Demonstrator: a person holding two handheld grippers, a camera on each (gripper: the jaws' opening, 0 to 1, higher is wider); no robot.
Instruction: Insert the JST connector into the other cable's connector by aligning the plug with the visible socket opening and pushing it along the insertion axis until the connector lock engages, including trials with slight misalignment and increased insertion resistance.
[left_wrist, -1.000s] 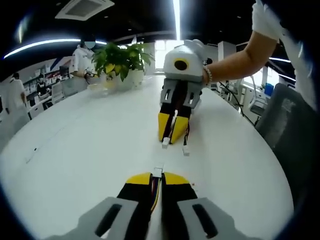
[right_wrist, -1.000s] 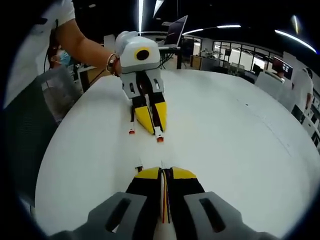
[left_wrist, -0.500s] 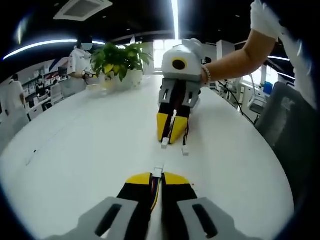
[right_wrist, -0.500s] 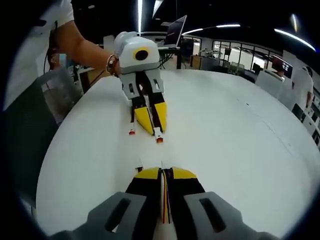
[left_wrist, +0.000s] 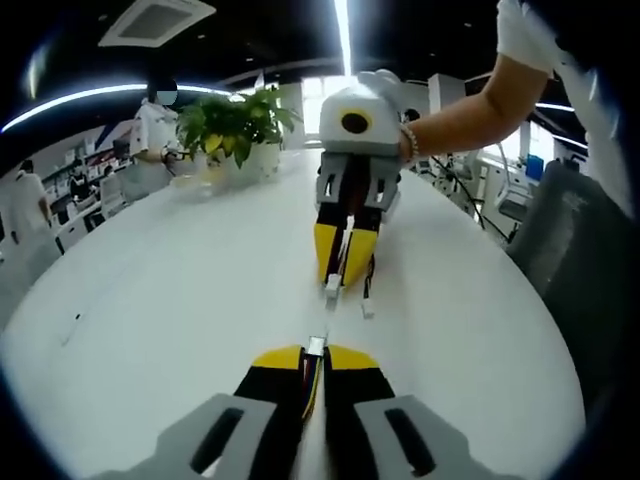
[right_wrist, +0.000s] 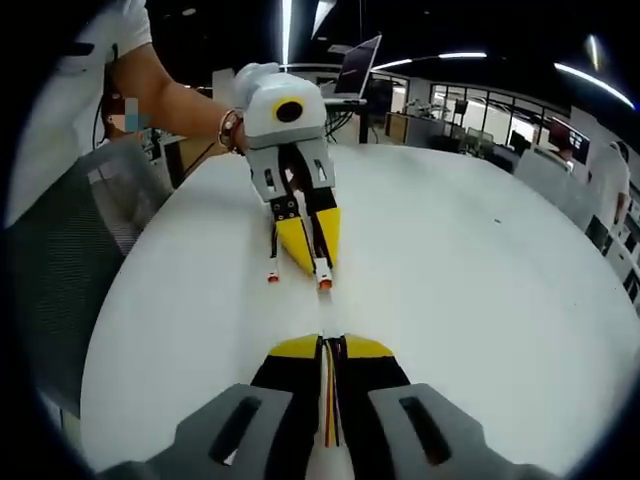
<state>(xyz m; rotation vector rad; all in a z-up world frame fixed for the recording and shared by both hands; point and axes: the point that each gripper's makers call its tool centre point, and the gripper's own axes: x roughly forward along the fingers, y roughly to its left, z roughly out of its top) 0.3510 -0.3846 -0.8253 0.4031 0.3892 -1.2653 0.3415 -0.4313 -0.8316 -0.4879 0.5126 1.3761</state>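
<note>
Left gripper view, potted plant (left_wrist: 235, 125), person (left_wrist: 155, 125)

hand-held grippers (left_wrist: 315, 349) (left_wrist: 336, 270): 2 | connectors (left_wrist: 316, 344) (left_wrist: 332, 286) (left_wrist: 367, 309): 3 | plant (left_wrist: 232, 120): 1 | table (left_wrist: 180, 270): 1

The left gripper view looks forward along its own fingers (left_wrist: 283, 375), low over the white bench (left_wrist: 170, 290), facing the right gripper (left_wrist: 340, 278) head-on at close range, with a potted plant (left_wrist: 232, 122) and an office beyond. The right gripper view looks the opposite way, low over the same bench (right_wrist: 470, 260), along its own fingers (right_wrist: 362, 378), facing the left gripper (right_wrist: 310, 262) nearby, with a laptop (right_wrist: 358, 62) and desks behind. Both views share the strip of bench between the two grippers, each seen from the other's end.
</note>
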